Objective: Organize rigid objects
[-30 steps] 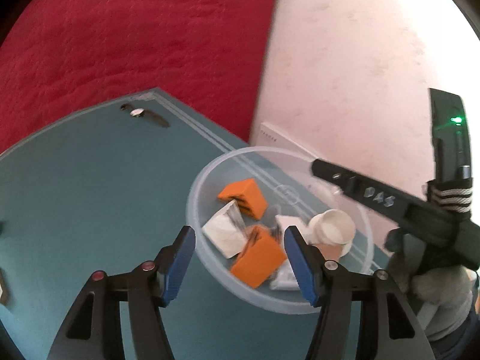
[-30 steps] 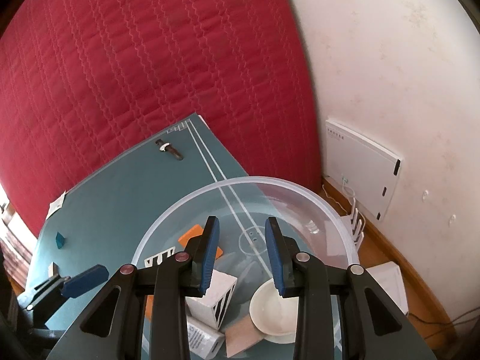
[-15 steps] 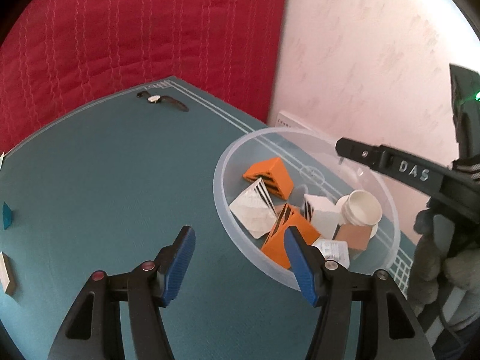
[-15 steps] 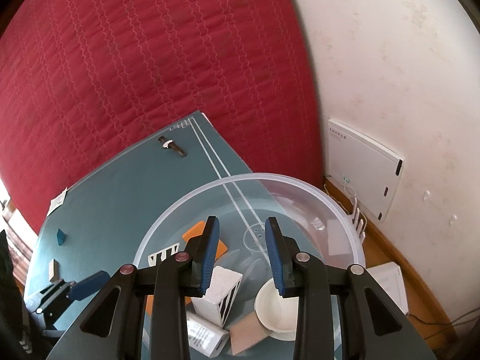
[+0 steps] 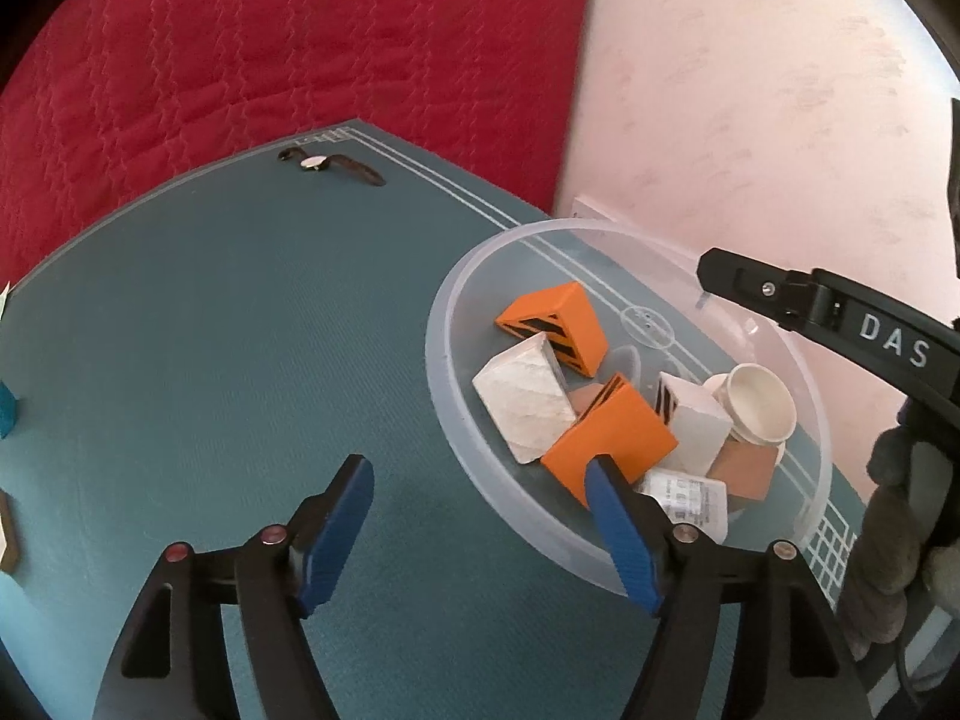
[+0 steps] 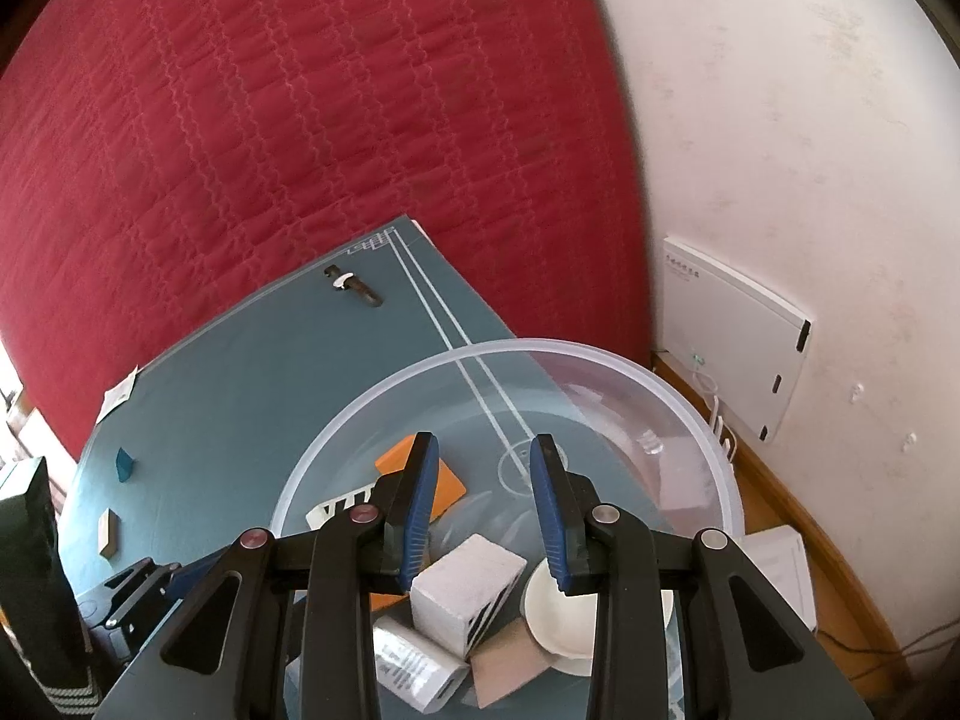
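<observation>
The left gripper (image 5: 477,483) hangs released and empty over the teal mat (image 5: 210,360), its right finger overlapping the near rim of the clear plastic bowl (image 5: 438,384). The right gripper (image 6: 483,501) hovers above the same bowl with its jaws parted and nothing between them.

The bowl stands near the mat's right edge, toward its far corner, and already holds most of the pieces: at the front an orange block (image 5: 612,441), a white wedge (image 5: 525,399) to its left, a white striped block (image 6: 465,591), a small labelled white box (image 5: 684,495), a brown tile (image 5: 747,468) and a cream cap (image 5: 759,405); a second orange block (image 5: 555,324) lies at the back.

By my reckoning the sorting is well along, not finished. Out on the mat's left edge lie a tan block (image 6: 108,531) and a small blue piece (image 6: 124,463), both well apart from the bowl. Farther off a paper scrap (image 6: 118,399) lies at the left edge. Near the far corner lies a wristwatch (image 5: 327,165), untouched. Whether it belongs in the bowl I cannot tell.
</observation>
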A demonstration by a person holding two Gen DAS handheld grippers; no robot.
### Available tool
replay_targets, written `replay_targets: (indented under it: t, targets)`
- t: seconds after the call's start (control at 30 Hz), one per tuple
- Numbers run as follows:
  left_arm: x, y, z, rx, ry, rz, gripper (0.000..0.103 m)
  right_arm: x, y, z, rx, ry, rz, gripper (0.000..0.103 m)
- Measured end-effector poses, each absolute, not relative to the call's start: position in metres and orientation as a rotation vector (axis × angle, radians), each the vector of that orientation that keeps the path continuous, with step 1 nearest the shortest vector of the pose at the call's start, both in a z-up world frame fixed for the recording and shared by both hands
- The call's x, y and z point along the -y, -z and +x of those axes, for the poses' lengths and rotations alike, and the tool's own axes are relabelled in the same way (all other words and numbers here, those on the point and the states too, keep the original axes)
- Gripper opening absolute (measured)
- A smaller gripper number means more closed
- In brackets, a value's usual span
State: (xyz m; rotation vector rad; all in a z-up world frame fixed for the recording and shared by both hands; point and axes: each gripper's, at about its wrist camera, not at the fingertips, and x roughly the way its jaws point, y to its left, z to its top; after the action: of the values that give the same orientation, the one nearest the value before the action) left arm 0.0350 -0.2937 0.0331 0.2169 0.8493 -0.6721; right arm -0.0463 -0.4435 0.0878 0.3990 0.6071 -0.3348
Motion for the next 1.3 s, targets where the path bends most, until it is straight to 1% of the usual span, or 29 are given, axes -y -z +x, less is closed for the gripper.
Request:
replay_targets:
  t: [0.33, 0.5, 0.57, 0.6, 1.0, 1.2, 1.3]
  targets:
    - [0.274, -0.047, 0.033, -0.822, 0.655, 0.177, 0.078, 0.431, -0.089, -0.047, -0.594, 0.297, 0.369, 0.033]
    - [0.256, -0.051, 0.034, -0.806, 0.616, 0.166, 0.081, 0.421, -0.090, -0.046, -0.593, 0.279, 0.343, 0.034]
    - [0.249, -0.052, 0.036, -0.799, 0.595, 0.165, 0.081, 0.417, -0.090, -0.046, -0.590, 0.271, 0.331, 0.041]
    - [0.243, -0.053, 0.037, -0.796, 0.582, 0.163, 0.081, 0.413, -0.091, -0.046, -0.585, 0.265, 0.323, 0.042]
    - [0.185, -0.050, 0.056, -0.792, 0.430, 0.146, 0.082, 0.370, -0.092, -0.046, -0.578, 0.178, 0.203, 0.043]
    - [0.155, -0.046, 0.065, -0.796, 0.356, 0.137, 0.082, 0.338, -0.093, -0.048, -0.575, 0.113, 0.122, 0.046]
    - [0.141, -0.045, 0.070, -0.799, 0.323, 0.128, 0.082, 0.322, -0.091, -0.047, -0.586, 0.064, 0.099, 0.050]
